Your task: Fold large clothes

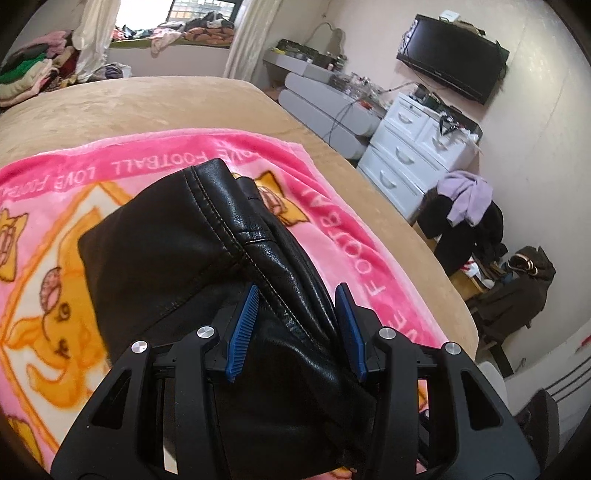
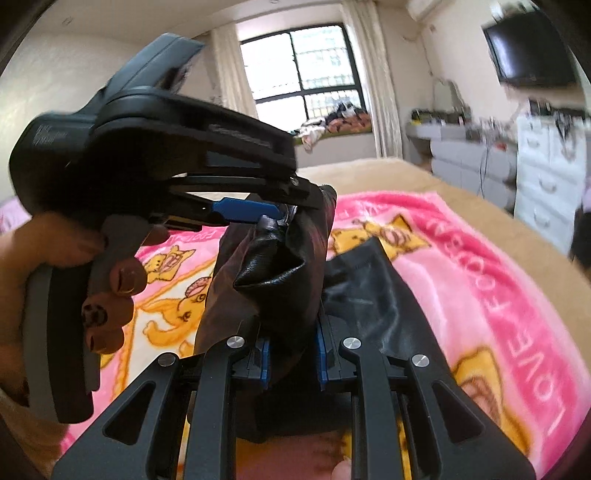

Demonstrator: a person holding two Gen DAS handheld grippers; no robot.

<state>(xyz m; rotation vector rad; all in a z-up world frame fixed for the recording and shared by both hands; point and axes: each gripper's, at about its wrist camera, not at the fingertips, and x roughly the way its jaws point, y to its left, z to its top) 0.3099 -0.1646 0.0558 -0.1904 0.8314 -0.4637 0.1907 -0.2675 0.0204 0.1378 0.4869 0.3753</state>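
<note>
A black leather garment [image 1: 177, 251] lies partly on a pink cartoon blanket [image 1: 332, 206] on the bed. My left gripper [image 1: 295, 328] is shut on a thick bunched fold of it, blue pads [image 1: 242, 328] on both sides of the seam. In the right wrist view my right gripper [image 2: 291, 354] is shut on another bunch of the garment [image 2: 280, 266], showing dark reddish lining. The left gripper [image 2: 258, 214] shows there too, held by a hand [image 2: 107, 295], clamping the garment just above and ahead of the right one. More leather [image 2: 369, 295] trails onto the blanket.
The blanket lies on a tan bed cover [image 1: 147, 103]. A white drawer unit [image 1: 410, 155], grey cabinets [image 1: 325, 110] and a wall TV [image 1: 454, 70] stand to the right. Clothes piles lie by the window [image 1: 207, 29] and on the floor [image 1: 469, 214].
</note>
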